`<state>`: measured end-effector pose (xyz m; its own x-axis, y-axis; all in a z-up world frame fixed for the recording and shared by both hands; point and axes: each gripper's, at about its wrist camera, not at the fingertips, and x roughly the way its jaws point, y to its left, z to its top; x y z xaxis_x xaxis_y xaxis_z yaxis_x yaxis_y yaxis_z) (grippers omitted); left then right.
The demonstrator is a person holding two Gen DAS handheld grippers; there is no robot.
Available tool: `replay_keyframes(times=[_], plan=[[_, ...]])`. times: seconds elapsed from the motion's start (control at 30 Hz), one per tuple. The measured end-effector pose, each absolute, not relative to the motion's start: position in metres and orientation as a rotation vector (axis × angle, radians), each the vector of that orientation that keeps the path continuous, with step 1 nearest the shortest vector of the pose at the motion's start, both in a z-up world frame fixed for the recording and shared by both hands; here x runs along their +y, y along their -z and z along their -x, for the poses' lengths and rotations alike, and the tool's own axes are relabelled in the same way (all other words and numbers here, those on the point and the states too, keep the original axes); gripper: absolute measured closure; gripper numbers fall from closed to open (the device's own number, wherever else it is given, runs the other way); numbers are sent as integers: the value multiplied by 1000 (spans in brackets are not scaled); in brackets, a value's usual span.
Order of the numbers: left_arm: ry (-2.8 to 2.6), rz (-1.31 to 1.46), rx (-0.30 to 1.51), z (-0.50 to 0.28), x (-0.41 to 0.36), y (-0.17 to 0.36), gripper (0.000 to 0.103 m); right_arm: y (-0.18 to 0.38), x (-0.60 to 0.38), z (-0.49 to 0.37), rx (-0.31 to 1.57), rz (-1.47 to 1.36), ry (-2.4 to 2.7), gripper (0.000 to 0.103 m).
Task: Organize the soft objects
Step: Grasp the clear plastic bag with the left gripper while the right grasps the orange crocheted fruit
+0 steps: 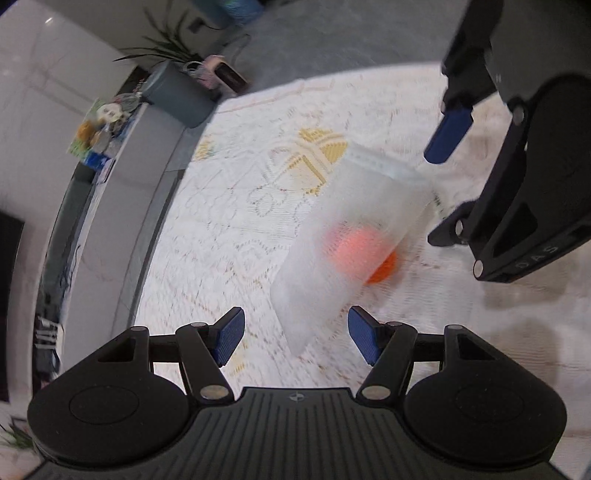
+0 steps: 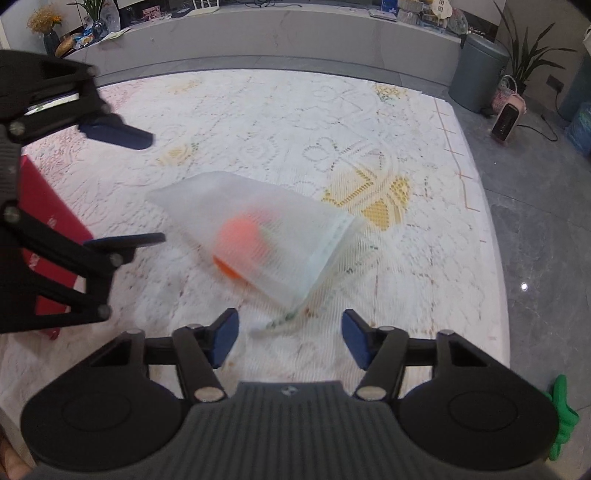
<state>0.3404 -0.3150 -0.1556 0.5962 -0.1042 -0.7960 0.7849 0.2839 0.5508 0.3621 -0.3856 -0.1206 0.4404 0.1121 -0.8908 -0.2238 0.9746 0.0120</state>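
Hovering low in each wrist view, both grippers stand over a white mesh bag (image 2: 266, 236) that lies on its side at the centre of the frame, with an orange soft object (image 2: 240, 236) showing through its weave and poking out beneath. In the right wrist view the right gripper (image 2: 288, 338) has its jaws apart with nothing between the pads, and the bag's open hem (image 2: 332, 251) and a loose drawstring (image 2: 280, 321) lie just ahead of them. In the left wrist view the left gripper (image 1: 295, 334) is spread wide and empty too, the bag's closed end just beyond its fingertips. The step in hand looks like the approach to the bag; the next move probably calls for one claw to pinch the hem and the other to steady the closed end or hold the mouth open. The bag rests on a white lace cloth (image 2: 258, 122) with yellow motifs. A red box (image 2: 48, 236) sits at the left edge of the right view and something green (image 2: 561, 413) at its lower right. Farther off run a grey floor (image 2: 535, 229), a low grey ledge (image 2: 295, 33) with clutter on it, a grey bin (image 2: 476, 70), a potted plant (image 2: 532, 55) and a small pink appliance (image 2: 508, 118) in the upper right.
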Motion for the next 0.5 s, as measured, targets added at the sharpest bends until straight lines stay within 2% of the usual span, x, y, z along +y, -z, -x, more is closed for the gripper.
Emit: replay_keyframes(times=[0.03, 0.13, 0.2, 0.23, 0.27, 0.37, 0.47, 0.5], plan=[[680, -1151, 728, -342, -317, 159, 27, 123, -386, -366, 1099, 114, -213, 48], [697, -1192, 716, -350, -324, 169, 27, 128, -388, -376, 1104, 110, -224, 62], [701, -1214, 711, -354, -327, 175, 29, 128, -389, -380, 1107, 102, -234, 80], [700, -1223, 710, -356, -328, 178, 40, 128, -390, -382, 1107, 97, -236, 83], [698, -1228, 718, -358, -330, 180, 58, 128, -390, -384, 1108, 94, -237, 84], [672, -1180, 775, -365, -329, 180, 92, 124, -390, -386, 1093, 94, -230, 84], [660, -1054, 846, -372, -319, 171, 100, 120, -391, -386, 1080, 88, -221, 81], [640, -1001, 885, -375, -315, 168, 102, 118, -391, -385, 1069, 86, -218, 76]])
